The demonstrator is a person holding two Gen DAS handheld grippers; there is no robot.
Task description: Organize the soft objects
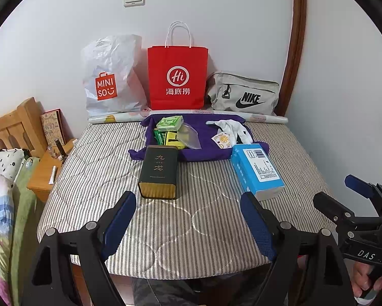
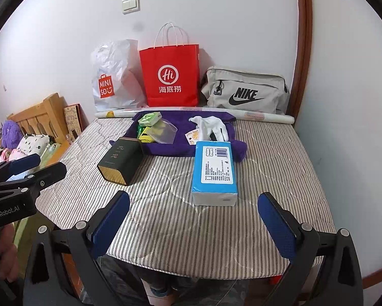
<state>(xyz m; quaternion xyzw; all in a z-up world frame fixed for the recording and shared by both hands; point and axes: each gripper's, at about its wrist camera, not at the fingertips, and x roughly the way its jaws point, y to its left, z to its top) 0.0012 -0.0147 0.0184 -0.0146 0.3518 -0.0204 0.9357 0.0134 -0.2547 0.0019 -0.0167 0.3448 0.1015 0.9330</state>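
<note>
A purple cloth [image 1: 206,148] [image 2: 180,148] lies spread at the back of the striped mat. On it are white gloves [image 1: 233,130] [image 2: 212,126], a green tissue pack [image 1: 170,123] [image 2: 149,118], a clear zip bag [image 1: 189,134] [image 2: 165,131] over yellow-green packets, and a lemon-print sachet [image 1: 222,139]. A blue tissue pack [image 1: 257,170] [image 2: 214,170] and a dark tin box [image 1: 160,172] [image 2: 121,162] lie in front of the cloth. My left gripper [image 1: 188,219] is open and empty near the mat's front edge. My right gripper [image 2: 193,221] is open and empty, just short of the blue pack.
A white Miniso bag [image 1: 109,81], a red paper bag [image 1: 177,76] and a grey Nike bag [image 1: 243,94] stand against the back wall behind a roll of wrapping paper [image 1: 265,118]. A wooden bed frame [image 1: 14,125] and a nightstand [image 1: 44,176] are at the left.
</note>
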